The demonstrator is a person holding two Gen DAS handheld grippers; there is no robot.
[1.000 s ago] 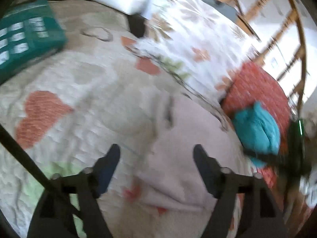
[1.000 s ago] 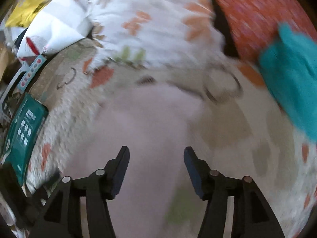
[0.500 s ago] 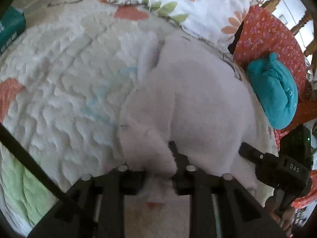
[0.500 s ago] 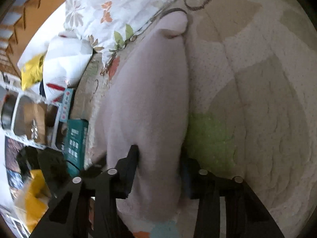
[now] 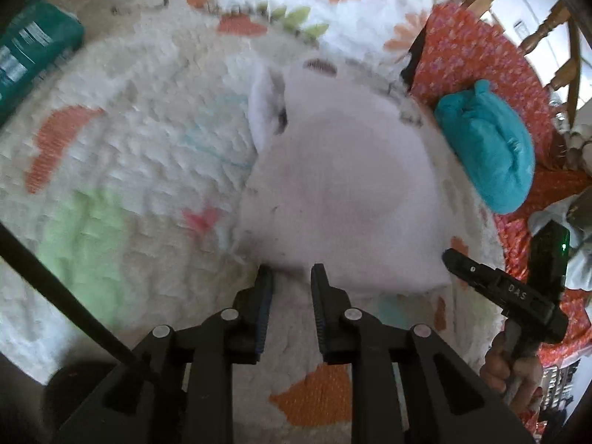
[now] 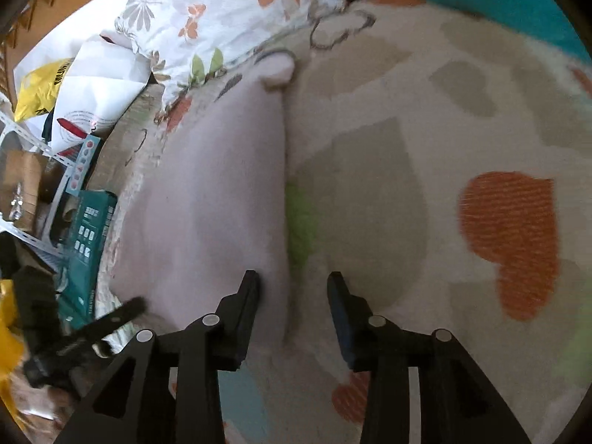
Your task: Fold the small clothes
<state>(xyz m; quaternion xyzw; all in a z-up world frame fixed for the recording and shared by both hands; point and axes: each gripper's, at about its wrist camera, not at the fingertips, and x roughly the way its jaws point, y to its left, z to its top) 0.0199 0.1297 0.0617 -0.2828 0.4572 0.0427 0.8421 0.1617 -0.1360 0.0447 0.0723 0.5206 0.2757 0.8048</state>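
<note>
Pale garment (image 5: 344, 192) lying folded on the quilt (image 5: 122, 140); left gripper (image 5: 290, 277) slightly parted at its near edge, right gripper (image 6: 292, 288) spread over its fold.

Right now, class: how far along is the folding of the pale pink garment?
Done: the pale pink garment lies doubled on the quilt, and a teal garment sits bundled aside. In hand: nothing; the left gripper and right gripper are open. Left: probably another fold.

"DAS" printed white on right hand-held gripper (image 5: 462, 259) body; other print illegible.
</note>
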